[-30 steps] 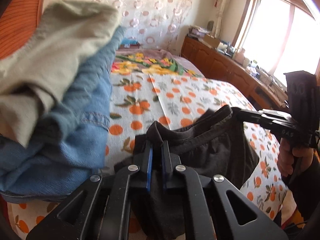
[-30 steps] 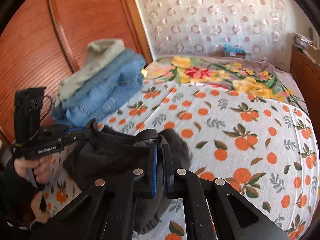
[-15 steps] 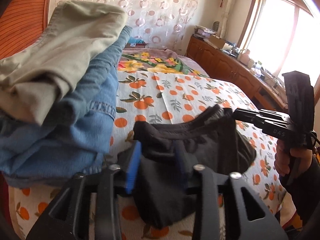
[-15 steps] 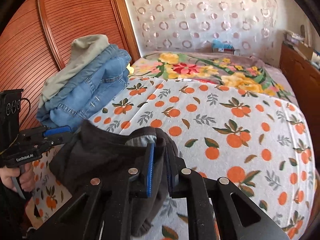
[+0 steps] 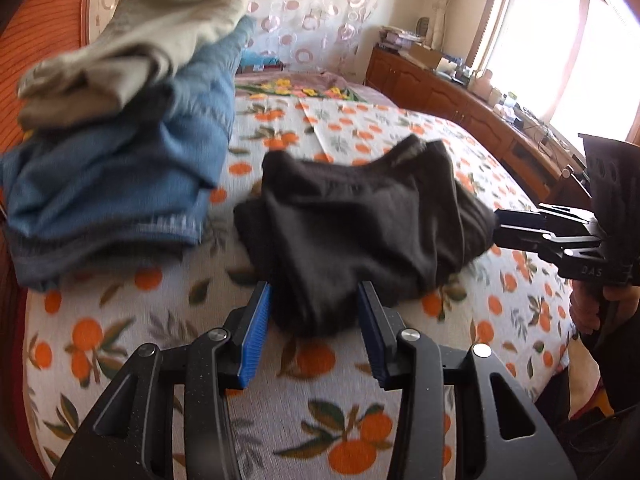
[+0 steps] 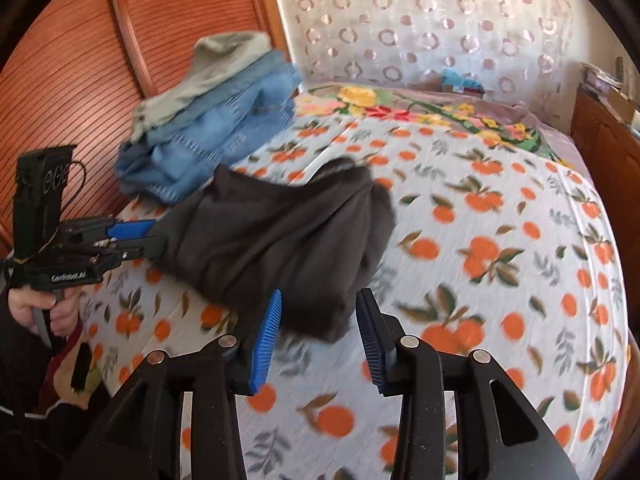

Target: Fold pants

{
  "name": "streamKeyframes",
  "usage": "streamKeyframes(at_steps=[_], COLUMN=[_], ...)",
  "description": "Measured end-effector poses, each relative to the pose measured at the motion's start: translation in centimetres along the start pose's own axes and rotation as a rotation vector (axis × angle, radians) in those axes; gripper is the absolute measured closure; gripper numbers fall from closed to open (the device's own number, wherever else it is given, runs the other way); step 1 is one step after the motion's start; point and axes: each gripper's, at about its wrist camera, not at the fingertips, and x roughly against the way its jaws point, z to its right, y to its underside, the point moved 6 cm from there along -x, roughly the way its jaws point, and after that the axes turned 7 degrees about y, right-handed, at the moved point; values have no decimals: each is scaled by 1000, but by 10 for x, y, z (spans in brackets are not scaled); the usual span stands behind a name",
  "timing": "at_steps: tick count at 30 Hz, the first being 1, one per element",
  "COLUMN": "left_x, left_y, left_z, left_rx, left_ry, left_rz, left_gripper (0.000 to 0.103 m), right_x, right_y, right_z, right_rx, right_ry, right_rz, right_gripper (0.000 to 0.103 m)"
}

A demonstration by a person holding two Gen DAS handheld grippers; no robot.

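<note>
Both of your hand-held grippers are released. In the left wrist view, the left hand-held gripper (image 5: 314, 326) stands with its blue pads spread wide, and the near hem of the black pants (image 5: 360, 220) lies in the gap between them without being pinched. In the right wrist view, the right hand-held gripper (image 6: 318, 330) is spread the same way, with a lower corner of the pants (image 6: 280, 236) sitting between its pads, untouched as far as the blur allows you to tell.

Judged from this layout, you are at the set-down step: the garment is bundled on the bed (image 5: 140, 320), not yet flat and not yet a tidy fold. The next move calls for a fresh grasp. Pick an edge you can identify, such as the waistband or a leg hem, close one hand-held gripper on each end of it, and draw the fabric taut before you lay it over. A grasp taken on the bunched middle would likely lift several layers at once.

The pants lie as a loose dark heap on the orange-print bedspread, just ahead of both hand-held grippers and between them. Each wrist view shows the opposite tool reaching the heap's far side; contact there cannot be confirmed.

Beyond the heap, a stack of folded jeans (image 5: 120, 172) topped by a beige garment (image 5: 140, 36) rests at the bed's left edge, near the pants but apart from them.
</note>
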Motion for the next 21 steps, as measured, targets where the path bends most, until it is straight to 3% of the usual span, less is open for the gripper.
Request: streamKeyframes(at_steps=[7, 8, 9, 10, 12, 13, 17, 21], left_x=[-8, -9, -10, -9, -8, -6, 7, 14], left_y=[7, 8, 8, 8, 7, 6, 3, 4], left_z=[1, 0, -1, -1, -2, -2, -10, -11], left_rx=[-4, -4, -3, -5, -7, -4, 12, 13], left_ry=[-1, -5, -3, -5, 11, 17, -14, -19], left_rz=[-12, -12, -11, -8, 2, 10, 54, 56], left_gripper=[59, 60, 69, 72, 91, 92, 95, 95], right_x=[-19, -19, -19, -18, -14, -12, 6, 18], right_y=[3, 2, 2, 0, -2, -2, -6, 4], right_z=[-3, -3, -2, -1, 1, 3, 18, 23], right_rx=[27, 21, 14, 11, 2, -3, -49, -78], right_ry=[31, 26, 20, 12, -1, -9, -7, -31], right_rz=[-55, -54, -49, -40, -25, -17, 34, 30], right_gripper=[62, 62, 62, 73, 87, 92, 95, 97])
